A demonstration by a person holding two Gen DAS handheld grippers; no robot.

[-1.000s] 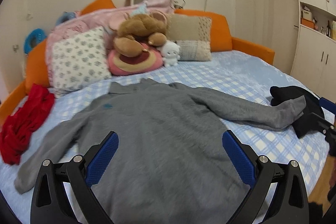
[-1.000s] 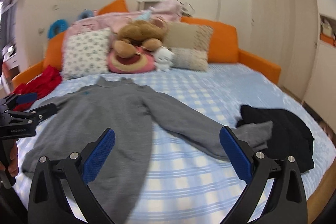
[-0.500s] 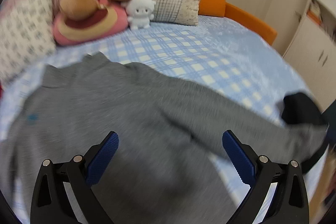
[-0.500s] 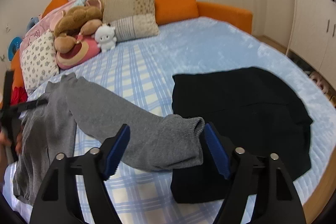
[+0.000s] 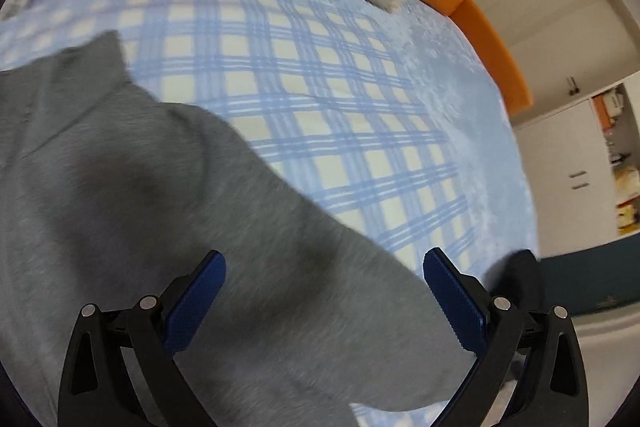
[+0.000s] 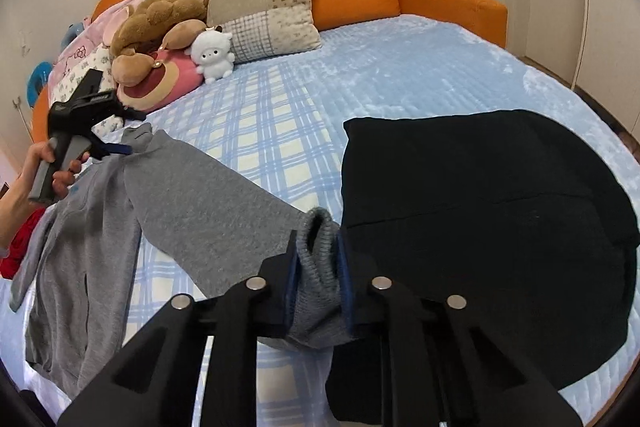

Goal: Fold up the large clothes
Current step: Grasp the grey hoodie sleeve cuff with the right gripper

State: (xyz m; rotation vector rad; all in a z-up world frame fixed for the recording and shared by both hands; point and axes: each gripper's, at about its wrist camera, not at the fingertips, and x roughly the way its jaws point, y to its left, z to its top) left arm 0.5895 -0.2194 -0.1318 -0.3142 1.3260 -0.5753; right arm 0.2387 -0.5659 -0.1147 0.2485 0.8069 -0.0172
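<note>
Hovering over the grey sweater (image 5: 160, 227) on the bed (image 5: 320, 87), the left gripper (image 5: 324, 301) has its jaws wide apart. From the right wrist, the right gripper (image 6: 318, 267) has just closed, pinching the sweater's sleeve cuff (image 6: 318, 251) beside a black garment (image 6: 480, 207).

Right tool (image 6: 318, 259) just clamped; left tool (image 5: 324, 299) spread.
</note>
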